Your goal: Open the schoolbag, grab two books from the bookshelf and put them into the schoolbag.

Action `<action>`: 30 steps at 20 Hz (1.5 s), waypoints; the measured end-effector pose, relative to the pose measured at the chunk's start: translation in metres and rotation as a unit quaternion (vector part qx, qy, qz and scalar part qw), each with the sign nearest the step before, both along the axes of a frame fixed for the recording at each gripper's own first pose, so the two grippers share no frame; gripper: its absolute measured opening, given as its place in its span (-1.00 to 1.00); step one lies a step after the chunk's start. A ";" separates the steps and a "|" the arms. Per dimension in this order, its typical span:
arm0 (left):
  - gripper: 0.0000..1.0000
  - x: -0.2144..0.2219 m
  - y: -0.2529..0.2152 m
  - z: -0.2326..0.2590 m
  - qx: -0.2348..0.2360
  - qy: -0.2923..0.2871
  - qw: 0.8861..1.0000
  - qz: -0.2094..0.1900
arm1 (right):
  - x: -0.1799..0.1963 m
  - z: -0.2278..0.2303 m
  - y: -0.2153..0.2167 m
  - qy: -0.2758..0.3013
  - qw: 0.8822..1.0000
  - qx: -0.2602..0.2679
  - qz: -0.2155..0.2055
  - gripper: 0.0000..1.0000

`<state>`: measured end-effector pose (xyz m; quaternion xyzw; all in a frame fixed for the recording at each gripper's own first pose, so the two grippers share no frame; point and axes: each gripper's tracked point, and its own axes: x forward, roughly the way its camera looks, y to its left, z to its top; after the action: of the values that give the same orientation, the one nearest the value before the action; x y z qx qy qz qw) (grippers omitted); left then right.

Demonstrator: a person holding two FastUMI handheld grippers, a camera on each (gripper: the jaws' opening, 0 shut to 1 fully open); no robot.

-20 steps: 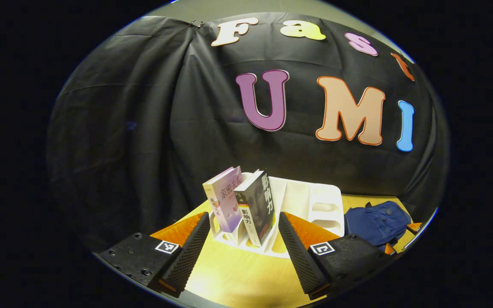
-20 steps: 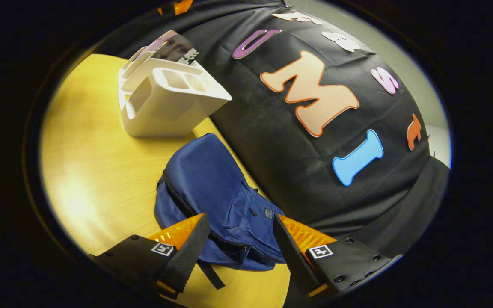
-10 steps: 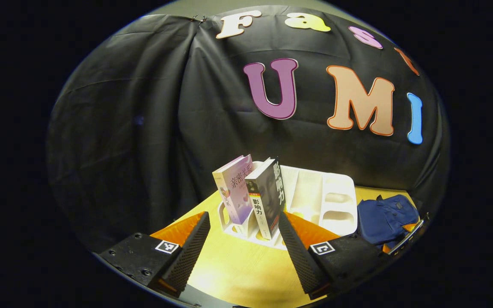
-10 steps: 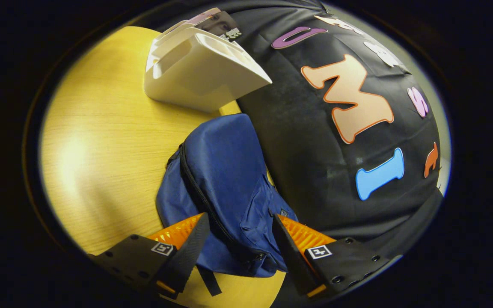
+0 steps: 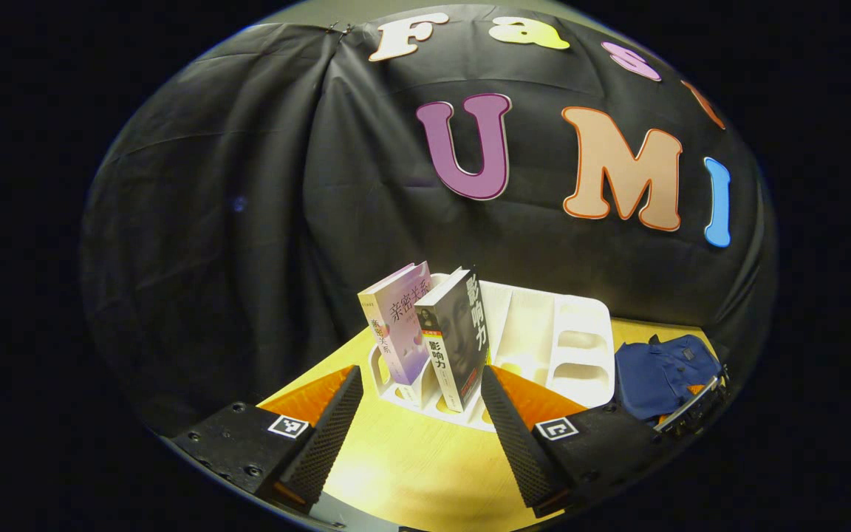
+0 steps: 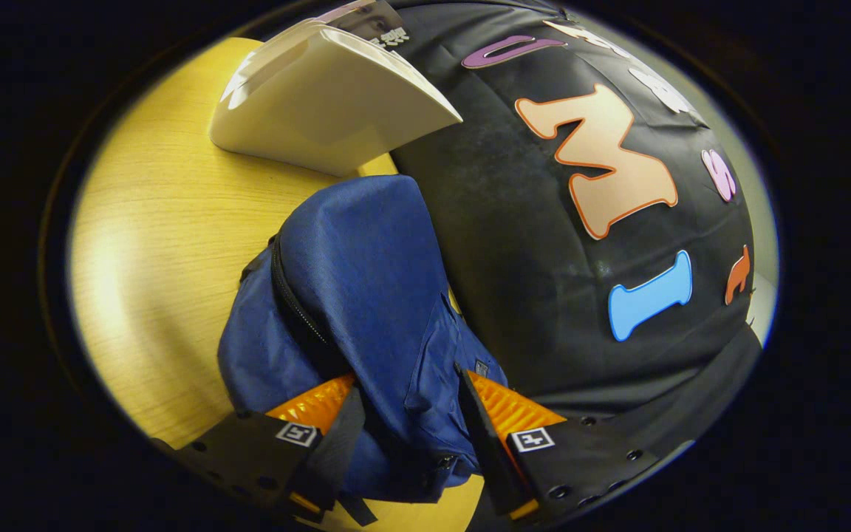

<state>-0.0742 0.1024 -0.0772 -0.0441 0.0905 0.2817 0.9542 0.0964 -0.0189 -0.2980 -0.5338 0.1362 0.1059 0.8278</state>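
Schoolbag [image 6: 366,295], blue and slumped, sits between narrowing right tongs [image 6: 403,436], grip unclear.

The left gripper view is looking low and level across the yellow wooden tabletop [image 5: 403,465] toward the black cloth booth wall [image 5: 248,222], sitting near the white plastic bookshelf [image 5: 544,340]; the right gripper view is tilting steeply down and rolling sideways, pressing close over the navy blue fabric schoolbag [image 6: 366,281]; both views are sharing the bookshelf [image 6: 322,103], the schoolbag [image 5: 662,369], the tabletop [image 6: 159,236] and the wall [image 6: 514,258], each from an opposite end.
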 end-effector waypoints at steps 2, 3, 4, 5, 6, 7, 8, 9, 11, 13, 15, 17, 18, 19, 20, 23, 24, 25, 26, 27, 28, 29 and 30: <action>0.90 0.005 -0.004 0.005 0.006 0.001 1.000 -0.006 | 0.010 0.000 0.000 -0.008 1.000 -0.011 -0.005 0.26; 0.90 0.010 -0.006 0.007 0.004 -0.002 1.000 -0.012 | 0.014 0.002 -0.001 -0.016 1.000 -0.015 -0.008 0.22; 0.84 0.015 -0.011 0.009 0.002 -0.004 1.000 -0.020 | 0.019 0.003 -0.001 -0.021 1.000 -0.016 -0.012 0.19; 0.84 0.018 -0.014 0.008 0.002 -0.005 1.000 -0.027 | 0.022 0.002 -0.002 -0.023 0.999 -0.013 -0.018 0.15; 0.90 0.021 -0.016 0.008 0.003 -0.003 0.999 -0.033 | 0.022 0.003 0.000 -0.024 0.999 -0.007 -0.025 0.10; 0.90 0.024 -0.017 0.008 0.005 -0.002 0.999 -0.037 | 0.028 0.003 -0.001 -0.028 0.999 -0.006 -0.030 0.05; 0.90 0.027 -0.019 0.010 0.005 -0.002 0.999 -0.041 | 0.034 0.003 0.000 -0.032 0.999 -0.008 -0.033 -0.43; 0.90 0.031 -0.020 0.012 0.006 -0.003 0.999 -0.046 | 0.037 0.002 0.001 -0.033 0.999 -0.011 -0.036 -0.43; 0.90 0.037 -0.022 0.012 0.003 -0.004 0.999 -0.054 | 0.044 0.004 0.001 -0.037 0.998 -0.009 -0.043 -0.43; 0.90 0.045 -0.019 0.011 -0.003 -0.006 0.998 -0.056 | 0.049 0.007 0.000 -0.045 0.998 -0.009 -0.052 -0.43; 0.90 0.050 -0.012 0.011 -0.006 -0.007 0.999 -0.051 | 0.054 0.009 0.000 -0.054 0.997 -0.007 -0.057 -0.53; 0.90 0.054 0.001 0.014 0.002 -0.008 0.999 -0.044 | 0.061 0.010 -0.004 -0.053 0.996 -0.003 -0.065 -0.81; 0.90 0.056 0.007 0.015 0.008 -0.006 0.999 -0.042 | 0.057 0.017 -0.001 -0.056 0.996 0.001 -0.065 -0.80; 0.90 0.057 0.014 0.018 0.014 -0.002 0.999 -0.041 | 0.060 0.020 -0.004 -0.056 0.996 0.010 -0.073 -0.80; 0.90 0.060 0.020 0.020 0.020 0.001 0.999 -0.042 | 0.060 0.025 -0.006 -0.058 0.995 0.020 -0.079 -0.80; 0.89 0.072 0.033 0.027 0.018 0.013 0.999 -0.050 | 0.065 0.046 -0.012 -0.072 0.992 0.044 -0.095 -0.80; 0.90 0.078 0.034 0.031 0.011 0.012 0.998 -0.059 | 0.065 0.052 -0.014 -0.077 0.991 0.048 -0.100 -0.80; 0.89 0.085 0.035 0.033 0.003 0.011 0.998 -0.068 | 0.066 0.057 -0.016 -0.083 0.990 0.049 -0.104 -0.80; 0.89 0.091 0.036 0.037 -0.003 0.011 0.997 -0.078 | 0.067 0.061 -0.017 -0.087 0.989 0.051 -0.107 -0.80; 0.89 0.097 0.037 0.038 -0.008 0.012 0.996 -0.086 | 0.067 0.066 -0.020 -0.090 0.988 0.054 -0.109 -0.80; 0.89 0.103 0.039 0.041 -0.011 0.013 0.995 -0.094 | 0.068 0.071 -0.021 -0.093 0.988 0.058 -0.112 -0.80; 0.89 0.109 0.042 0.043 -0.012 0.015 0.995 -0.100 | 0.068 0.075 -0.024 -0.096 0.987 0.062 -0.116 -0.80; 0.90 0.116 0.045 0.047 -0.011 0.018 0.994 -0.107 | 0.068 0.081 -0.026 -0.099 0.986 0.066 -0.119 -0.80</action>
<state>0.0420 0.1477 -0.0301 -0.0394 0.1147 0.1782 0.9765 0.1641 -0.0447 -0.2173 -0.4658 0.1088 -0.0380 0.8773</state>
